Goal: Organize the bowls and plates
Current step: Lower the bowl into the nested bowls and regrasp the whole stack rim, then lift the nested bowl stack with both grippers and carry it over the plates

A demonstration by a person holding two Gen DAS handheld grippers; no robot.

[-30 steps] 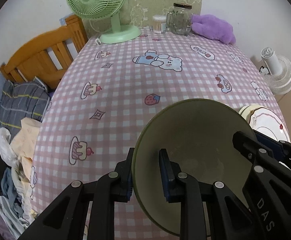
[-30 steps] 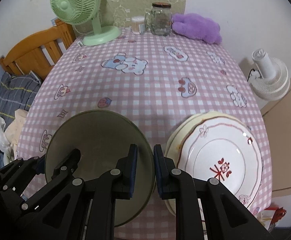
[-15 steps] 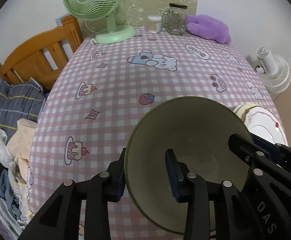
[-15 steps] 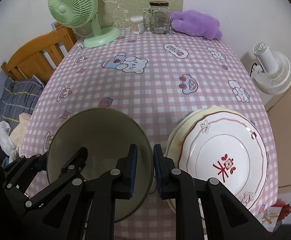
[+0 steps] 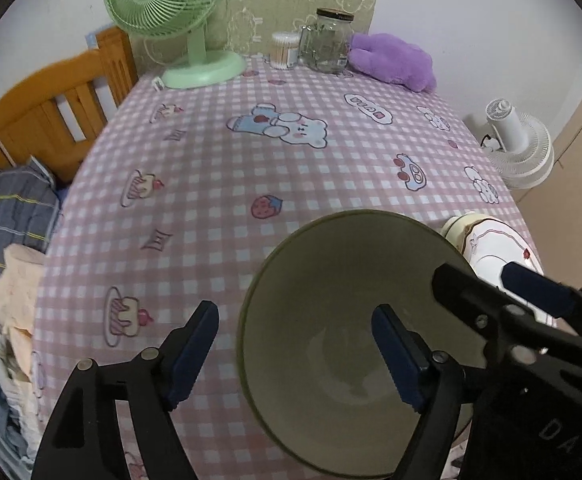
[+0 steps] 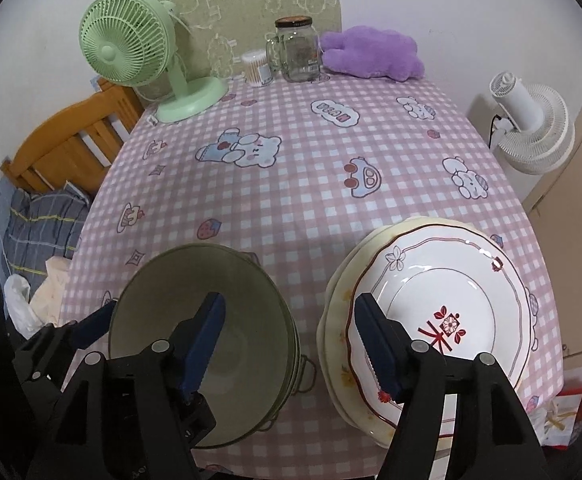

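Left claw [image 5: 295, 344] gapes wide, holding nothing, its fingers straddling the left rim of the olive green bowl [image 5: 351, 320]; right claw [image 6: 289, 336] also spread wide and empty, one finger over the bowl, the other over the plate stack. The bowl sits upright at the desk's [image 6: 299, 200] near edge, nested in at least one more like it, glossy and empty inside. Just beside it, toward the near right corner, a white plate [image 6: 443, 312] with red motif lies on cream plates [image 6: 337, 328].
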